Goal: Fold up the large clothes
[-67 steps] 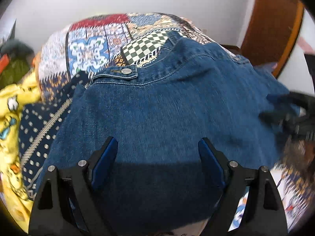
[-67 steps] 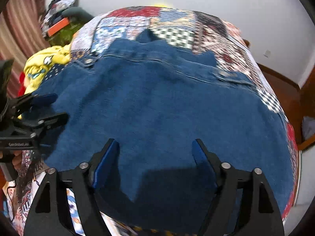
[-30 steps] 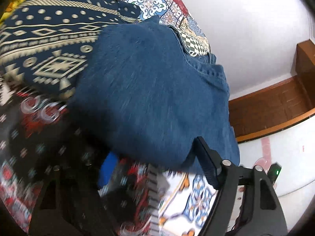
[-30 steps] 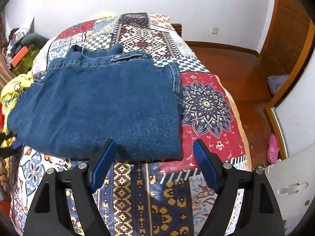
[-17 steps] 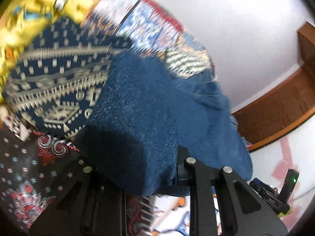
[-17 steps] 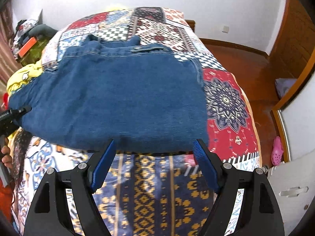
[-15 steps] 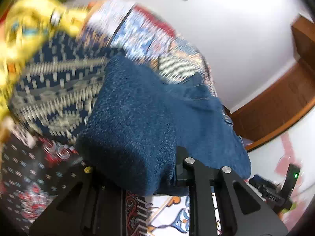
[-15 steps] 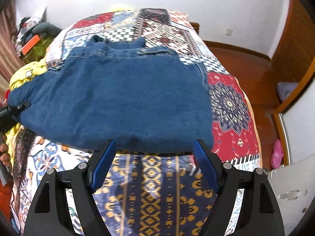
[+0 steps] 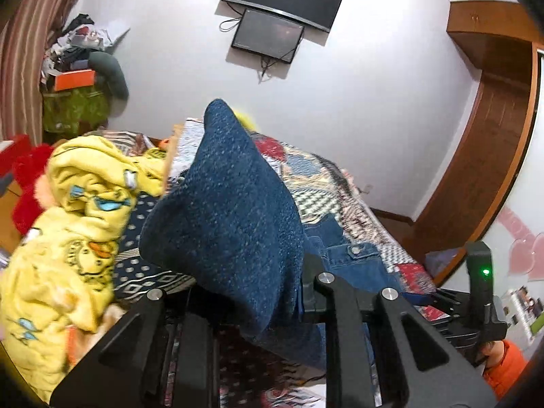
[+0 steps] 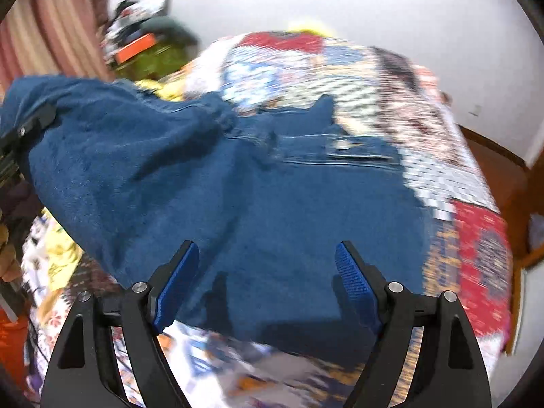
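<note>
Crowding the denim garment (image 9: 234,217): yellow blanket (image 9: 68,238) beside it.

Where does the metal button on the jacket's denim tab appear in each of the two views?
Left wrist view: metal button right of centre, beside the lifted denim jacket fold.
Right wrist view: the button above centre, slightly right, blurred.
Shared landmark: orange box, upper left.
</note>
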